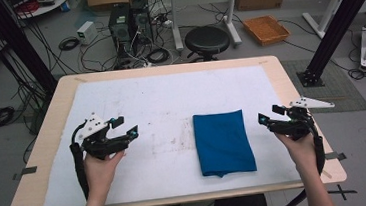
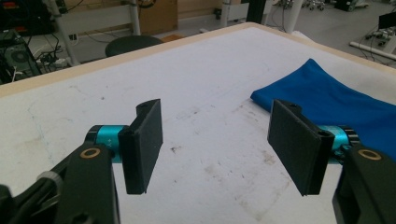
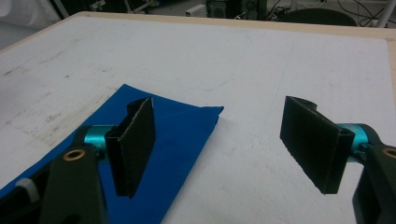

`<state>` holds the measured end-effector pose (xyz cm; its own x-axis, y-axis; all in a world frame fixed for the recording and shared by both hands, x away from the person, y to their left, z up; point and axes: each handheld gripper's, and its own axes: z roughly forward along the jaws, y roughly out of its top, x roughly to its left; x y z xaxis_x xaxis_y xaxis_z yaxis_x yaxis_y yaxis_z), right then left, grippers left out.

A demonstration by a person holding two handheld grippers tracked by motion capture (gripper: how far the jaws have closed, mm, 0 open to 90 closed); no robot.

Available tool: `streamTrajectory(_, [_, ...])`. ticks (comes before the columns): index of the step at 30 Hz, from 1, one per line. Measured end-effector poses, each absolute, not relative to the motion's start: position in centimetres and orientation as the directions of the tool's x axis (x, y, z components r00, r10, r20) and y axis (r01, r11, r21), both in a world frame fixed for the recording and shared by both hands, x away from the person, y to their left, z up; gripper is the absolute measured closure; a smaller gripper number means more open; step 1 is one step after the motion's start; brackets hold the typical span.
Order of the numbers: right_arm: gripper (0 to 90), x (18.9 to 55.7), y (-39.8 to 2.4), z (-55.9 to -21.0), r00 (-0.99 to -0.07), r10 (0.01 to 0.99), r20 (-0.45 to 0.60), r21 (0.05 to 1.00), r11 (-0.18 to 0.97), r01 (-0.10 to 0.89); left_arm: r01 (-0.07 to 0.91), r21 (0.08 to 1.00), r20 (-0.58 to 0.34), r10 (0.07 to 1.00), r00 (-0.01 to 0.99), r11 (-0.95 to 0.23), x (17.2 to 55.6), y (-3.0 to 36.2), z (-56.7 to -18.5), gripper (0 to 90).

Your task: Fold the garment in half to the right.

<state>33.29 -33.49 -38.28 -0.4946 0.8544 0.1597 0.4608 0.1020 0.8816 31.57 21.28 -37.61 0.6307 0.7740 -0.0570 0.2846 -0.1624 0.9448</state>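
Right claw [image 3: 217, 147] jaws wide apart, nothing between. Folded blue cloth [image 3: 180, 135] flat on white-covered bench [image 3: 261, 60], behind left jaw, corner between jaws.

matt blue cloth [image 1: 223, 142] on a stained white felt-like mat [image 1: 161, 105] over a pale wood table [image 1: 52, 119].

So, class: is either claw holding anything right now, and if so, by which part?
Nothing is held. The left claw and the right claw both stand open with nothing between their jaws, and the folded blue cloth lies flat on the table between them.
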Motion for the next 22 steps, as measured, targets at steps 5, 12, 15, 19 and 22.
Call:
streamTrajectory(5, [26.5,33.40,-33.44,-38.36,-0.496,0.853,0.161,0.881,0.103,0.463,0.286,0.944,-0.058,0.771,0.634,-0.164,31.52,21.24,-37.65,35.7])
streamTrajectory(12, [26.5,33.44,-33.64,-38.41,-0.494,0.853,0.170,0.881,0.094,0.465,0.290,0.943,-0.062,0.768,0.638,-0.165,31.56,21.12,-37.81,35.7])
streamTrajectory(15, [26.5,33.43,-33.75,-38.40,-0.491,0.854,0.173,0.881,0.089,0.466,0.298,0.940,-0.066,0.769,0.636,-0.165,31.59,21.09,-37.93,35.7])
streamTrajectory(19, [26.3,33.52,-33.82,-38.43,-0.491,0.853,0.176,0.881,0.085,0.465,0.300,0.940,-0.069,0.773,0.631,-0.161,31.59,21.17,-38.01,35.7])
streamTrajectory(22, [26.1,33.62,-33.82,-38.46,-0.488,0.854,0.179,0.881,0.082,0.467,0.306,0.939,-0.074,0.775,0.627,-0.158,31.56,21.25,-38.05,35.7])
